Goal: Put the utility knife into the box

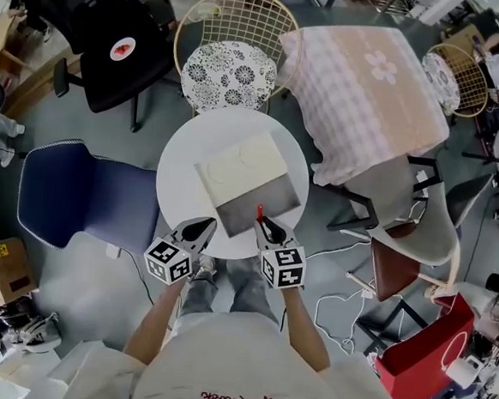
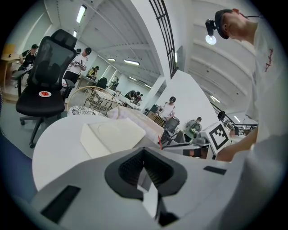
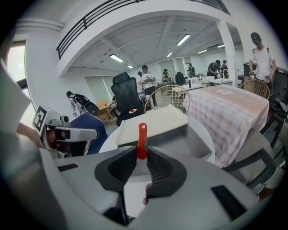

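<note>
An open box lies on the round white table [image 1: 178, 176]: a cream lid [image 1: 242, 164] on the far side and a grey tray [image 1: 258, 202] on the near side. My right gripper [image 1: 264, 227] hovers at the tray's near edge, shut on a red utility knife [image 1: 260, 211] that sticks up between its pads [image 3: 142, 134]. In the right gripper view the grey tray [image 3: 184, 134] sits just beyond the knife. My left gripper [image 1: 201, 229] is beside it over the table's near rim, jaws together and holding nothing [image 2: 144, 152]. The left gripper view shows the lid [image 2: 112, 134] ahead.
Behind the table stand a wire chair with a patterned cushion [image 1: 229, 72] and a table under a pink checked cloth [image 1: 362, 83]. A blue chair [image 1: 78, 194] is at left, a black office chair [image 1: 115, 50] at far left, a brown chair [image 1: 399, 266] and a red bag [image 1: 426, 355] at right.
</note>
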Demonstrator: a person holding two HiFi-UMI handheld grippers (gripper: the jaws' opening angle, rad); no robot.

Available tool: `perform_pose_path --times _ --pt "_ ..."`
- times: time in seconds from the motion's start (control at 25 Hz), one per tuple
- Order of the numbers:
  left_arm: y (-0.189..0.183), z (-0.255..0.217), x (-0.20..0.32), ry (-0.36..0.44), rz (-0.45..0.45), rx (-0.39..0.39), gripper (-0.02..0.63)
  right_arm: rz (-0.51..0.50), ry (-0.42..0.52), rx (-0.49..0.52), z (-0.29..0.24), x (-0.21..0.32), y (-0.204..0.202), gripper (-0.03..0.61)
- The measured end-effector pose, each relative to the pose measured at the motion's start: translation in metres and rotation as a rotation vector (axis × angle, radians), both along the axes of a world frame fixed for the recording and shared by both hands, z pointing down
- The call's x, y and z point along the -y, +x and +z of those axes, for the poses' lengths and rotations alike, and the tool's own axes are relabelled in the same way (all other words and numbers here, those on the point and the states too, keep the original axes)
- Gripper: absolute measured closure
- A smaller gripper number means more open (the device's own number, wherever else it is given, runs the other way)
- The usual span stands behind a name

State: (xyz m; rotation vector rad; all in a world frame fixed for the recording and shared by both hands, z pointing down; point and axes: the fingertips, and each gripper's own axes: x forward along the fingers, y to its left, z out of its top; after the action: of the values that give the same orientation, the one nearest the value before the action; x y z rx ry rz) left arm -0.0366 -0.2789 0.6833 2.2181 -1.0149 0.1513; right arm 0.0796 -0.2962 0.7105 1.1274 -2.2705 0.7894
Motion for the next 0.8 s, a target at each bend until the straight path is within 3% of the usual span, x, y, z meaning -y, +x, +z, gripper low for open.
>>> perform_pose_path --times 0.16,0.4,0.56,0.8 --pt "-0.004 0.004 0.002 -0.012 -0.017 0.001 0.603 -0.085 0.007 -0.048 0.007 0.003 -0.008 0.497" --pt "0.002 0.007 -0.007 -0.020 0.000 -0.001 0.603 -0.323 0.055 -0.189 0.014 0.002 -0.019 0.497" --pt "0.006 0.006 -0.013 -0.023 0.003 -0.009 0.603 -0.550 0.097 -0.352 0.023 0.000 -0.019 0.497" --pt "0.009 0.009 -0.021 -0.028 0.003 -0.023 0.603 -0.966 0.276 -0.662 0.047 -0.006 -0.018 0.497"
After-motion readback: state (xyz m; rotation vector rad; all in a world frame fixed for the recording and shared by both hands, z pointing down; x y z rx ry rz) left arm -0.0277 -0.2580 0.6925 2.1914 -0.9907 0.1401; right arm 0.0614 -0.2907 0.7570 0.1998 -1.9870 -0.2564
